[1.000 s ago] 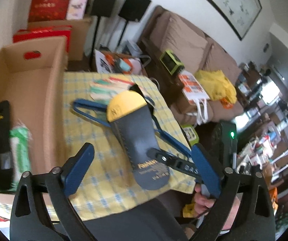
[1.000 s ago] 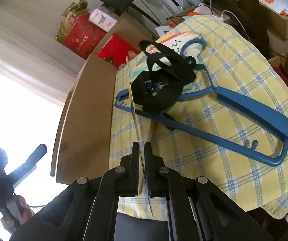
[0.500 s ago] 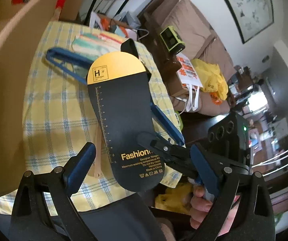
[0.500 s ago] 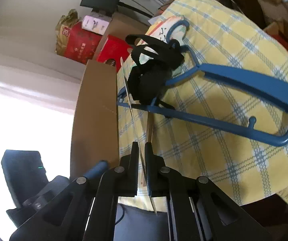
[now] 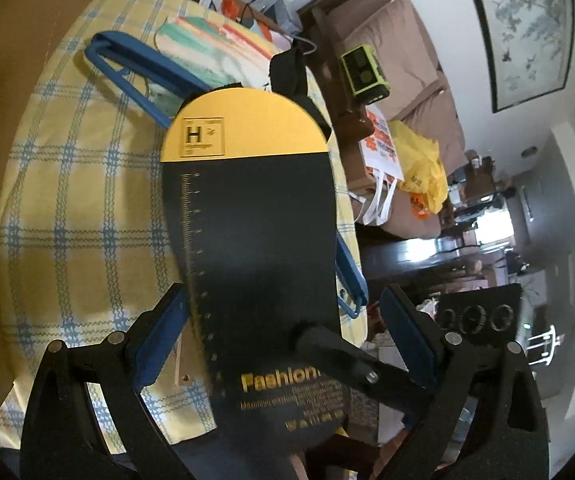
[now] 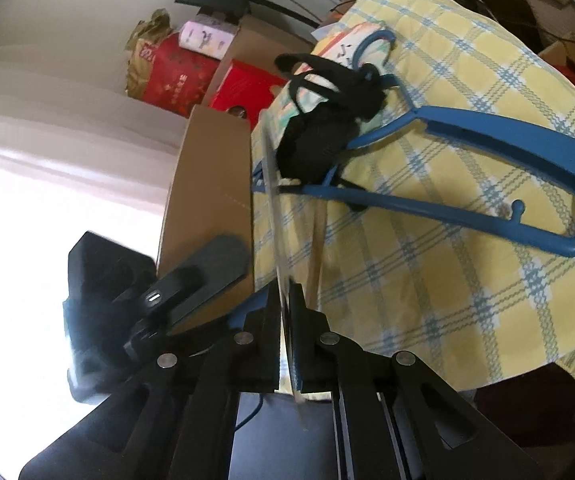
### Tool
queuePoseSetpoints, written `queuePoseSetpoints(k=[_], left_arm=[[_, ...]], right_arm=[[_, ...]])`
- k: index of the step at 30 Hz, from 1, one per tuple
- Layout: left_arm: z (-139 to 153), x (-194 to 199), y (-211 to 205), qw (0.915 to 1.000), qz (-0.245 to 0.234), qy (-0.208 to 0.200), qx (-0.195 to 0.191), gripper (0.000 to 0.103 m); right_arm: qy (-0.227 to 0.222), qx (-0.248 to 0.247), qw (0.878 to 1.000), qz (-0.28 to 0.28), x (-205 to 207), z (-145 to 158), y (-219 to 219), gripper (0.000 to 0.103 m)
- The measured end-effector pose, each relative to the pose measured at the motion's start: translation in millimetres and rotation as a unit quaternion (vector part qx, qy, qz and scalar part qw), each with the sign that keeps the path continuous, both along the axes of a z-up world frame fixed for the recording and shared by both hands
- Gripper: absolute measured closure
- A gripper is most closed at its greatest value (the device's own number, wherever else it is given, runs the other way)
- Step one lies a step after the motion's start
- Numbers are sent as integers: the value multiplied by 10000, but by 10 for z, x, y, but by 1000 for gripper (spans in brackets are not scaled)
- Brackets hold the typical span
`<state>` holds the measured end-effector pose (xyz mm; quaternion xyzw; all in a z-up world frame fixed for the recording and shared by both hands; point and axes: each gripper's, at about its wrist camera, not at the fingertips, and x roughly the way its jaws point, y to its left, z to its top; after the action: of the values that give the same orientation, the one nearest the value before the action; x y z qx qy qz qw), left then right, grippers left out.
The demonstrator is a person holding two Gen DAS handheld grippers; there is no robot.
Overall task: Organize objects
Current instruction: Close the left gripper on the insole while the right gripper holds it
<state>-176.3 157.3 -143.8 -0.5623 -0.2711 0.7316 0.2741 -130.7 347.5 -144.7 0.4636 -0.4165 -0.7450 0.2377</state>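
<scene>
R gripper [image 6: 286, 312] clamps card [image 5: 247, 216]; L gripper [image 5: 283, 336] closing round it.

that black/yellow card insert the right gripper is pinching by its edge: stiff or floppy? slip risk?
Probably fairly stiff: the card insert stands out flat from the right gripper with no visible droop. Likely light, since it looks blade-thin edge-on in the right wrist view. Its smooth printed face and the narrow pinch near one end suggest it could pivot or slip if bumped; the left gripper straddles it, closing.
</scene>
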Motion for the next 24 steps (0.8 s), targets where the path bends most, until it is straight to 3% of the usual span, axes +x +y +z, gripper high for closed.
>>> queuePoseSetpoints(k=[1,3,12,24], left_arm=[[-4,0,3,10000,0,11,-21,14],[-4,-6,16,10000,-39,38,-60,31],[236,118,0,9987,-52,452,-219,32],[595,176,-204,9967,37,799,-149,32]], right_arm=[[16,13,10000,24,12,6,-9,98],[79,130,9998,99,31,52,-53,98],[388,702,9963,295,75,238,-206,98],[999,1796,9764,658,99,677,-557,94]])
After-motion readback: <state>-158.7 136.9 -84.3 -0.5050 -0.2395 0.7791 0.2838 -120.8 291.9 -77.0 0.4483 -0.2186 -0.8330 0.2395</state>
